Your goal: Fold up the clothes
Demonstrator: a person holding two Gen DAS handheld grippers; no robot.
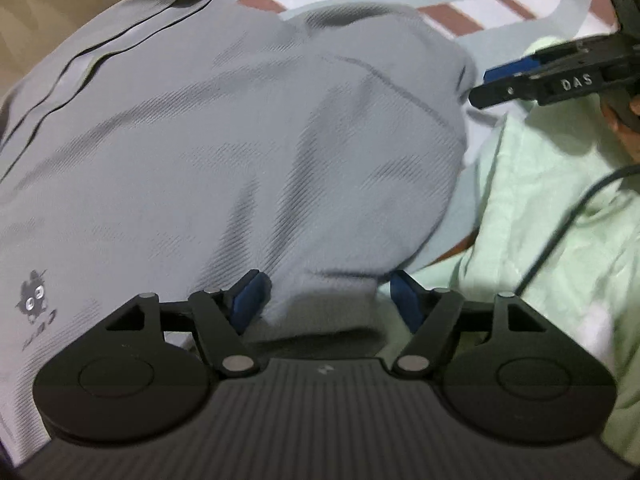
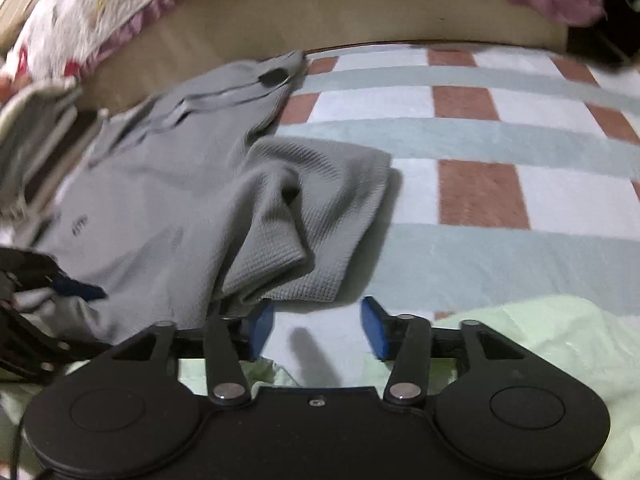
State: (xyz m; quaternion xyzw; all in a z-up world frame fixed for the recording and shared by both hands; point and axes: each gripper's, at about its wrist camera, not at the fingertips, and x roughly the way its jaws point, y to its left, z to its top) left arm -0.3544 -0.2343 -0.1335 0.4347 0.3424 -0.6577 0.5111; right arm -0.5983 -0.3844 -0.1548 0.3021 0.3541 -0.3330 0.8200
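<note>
Lying crumpled on the checked blanket (image 2: 480, 136), the grey shirt (image 1: 240, 152) is best flattened before folding, its near hem taken evenly by the left gripper (image 1: 324, 300) and right gripper (image 2: 316, 328), both jaws apart and empty.

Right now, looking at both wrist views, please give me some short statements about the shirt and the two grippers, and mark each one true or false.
1. The grey shirt lies on a checked blanket. True.
2. The right gripper is shut on the shirt. False: its jaws stand apart, with only blanket between them.
3. The shirt carries a small cartoon print. True.
4. The left gripper is clamped shut on the shirt. False: its jaws are apart, with grey cloth lying between them, not pinched.
5. The shirt lies perfectly flat. False: one part is bunched and folded over near the right gripper.
</note>
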